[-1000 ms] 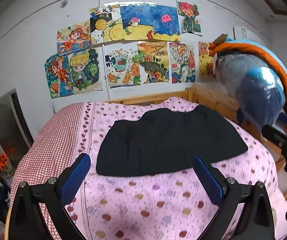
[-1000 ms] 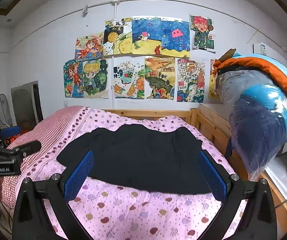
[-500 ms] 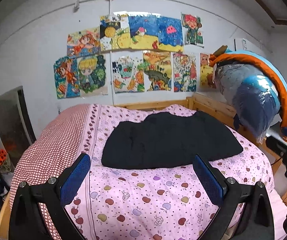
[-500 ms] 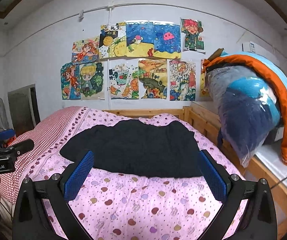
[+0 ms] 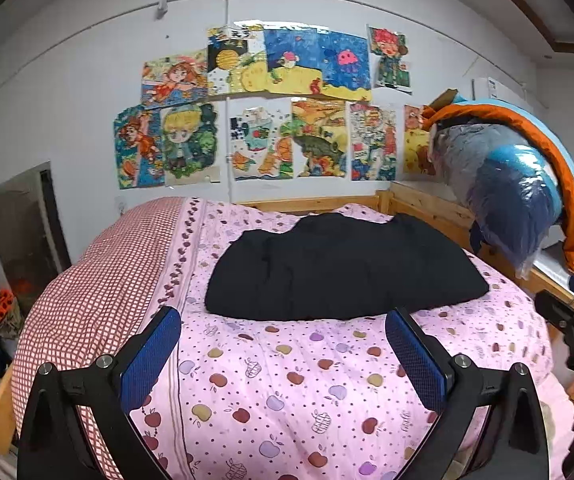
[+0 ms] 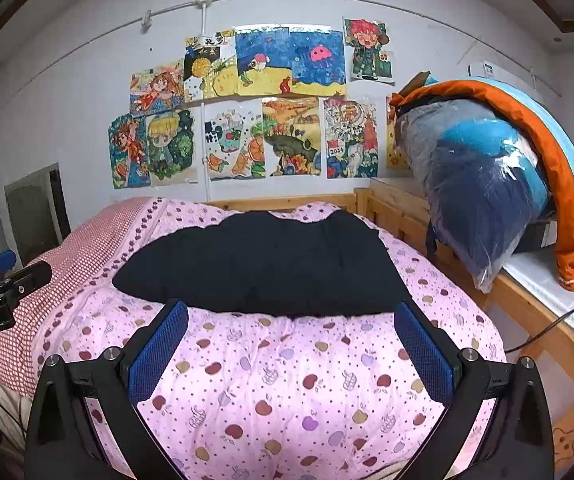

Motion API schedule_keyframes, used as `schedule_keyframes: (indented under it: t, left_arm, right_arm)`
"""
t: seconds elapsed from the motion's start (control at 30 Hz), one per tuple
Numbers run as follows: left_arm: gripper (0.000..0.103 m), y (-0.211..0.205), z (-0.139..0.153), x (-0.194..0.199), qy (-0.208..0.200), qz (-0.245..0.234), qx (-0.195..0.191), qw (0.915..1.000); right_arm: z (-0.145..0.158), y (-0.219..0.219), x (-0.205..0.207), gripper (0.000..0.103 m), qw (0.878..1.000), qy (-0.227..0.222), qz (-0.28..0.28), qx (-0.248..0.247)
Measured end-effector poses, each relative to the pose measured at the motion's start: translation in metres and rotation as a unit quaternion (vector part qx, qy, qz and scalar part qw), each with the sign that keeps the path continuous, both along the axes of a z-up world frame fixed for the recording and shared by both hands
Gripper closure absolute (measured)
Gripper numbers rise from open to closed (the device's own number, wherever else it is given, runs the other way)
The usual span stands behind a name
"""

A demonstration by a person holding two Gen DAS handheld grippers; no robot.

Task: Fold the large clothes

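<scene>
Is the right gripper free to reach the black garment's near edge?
Probably yes. The right gripper is open and empty, and only bare quilt lies between it and the black garment.

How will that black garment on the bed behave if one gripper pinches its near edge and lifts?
Likely floppy: the black garment follows the hump of the pink quilt with soft creases, so it should drape from a pinch. Probably light for its spread. It may drag the loose quilt. Both the left gripper and right gripper hang open, apart from it.

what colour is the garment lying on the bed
Black, plain with no visible pattern; the right wrist view shows it best.
</scene>
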State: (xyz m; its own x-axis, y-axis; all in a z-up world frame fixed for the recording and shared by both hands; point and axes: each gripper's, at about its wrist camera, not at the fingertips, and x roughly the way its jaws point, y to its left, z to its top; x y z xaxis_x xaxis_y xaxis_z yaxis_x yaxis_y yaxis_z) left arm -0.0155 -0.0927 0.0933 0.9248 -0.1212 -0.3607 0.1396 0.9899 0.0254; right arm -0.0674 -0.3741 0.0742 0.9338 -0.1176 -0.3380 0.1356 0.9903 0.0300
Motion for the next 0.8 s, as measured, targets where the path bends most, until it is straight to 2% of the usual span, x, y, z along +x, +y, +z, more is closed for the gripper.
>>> schedule_keyframes:
  t: [0.1, 0.23, 0.4, 0.8]
  left_arm:
    - [0.000, -0.002, -0.012, 0.004, 0.000, 0.012, 0.010, 0.9999]
    - [0.000, 0.000, -0.025, 0.012, 0.018, 0.005, 0.002, 0.9998]
    - [0.000, 0.000, -0.029, 0.012, 0.014, 0.004, 0.005, 0.9999]
    - [0.000, 0.002, -0.035, 0.015, 0.018, 0.006, 0.009, 0.9998]
  right_arm:
    - [-0.005, -0.001, 0.000, 0.002, 1.000, 0.000, 0.001, 0.001]
    - [-0.010, -0.004, -0.001, 0.002, 1.000, -0.003, -0.001, 0.005]
    - [-0.016, -0.002, 0.000, 0.002, 1.000, -0.011, 0.000, 0.004]
    - [-0.035, 0.000, 0.016, 0.002, 1.000, 0.009, 0.011, 0.023]
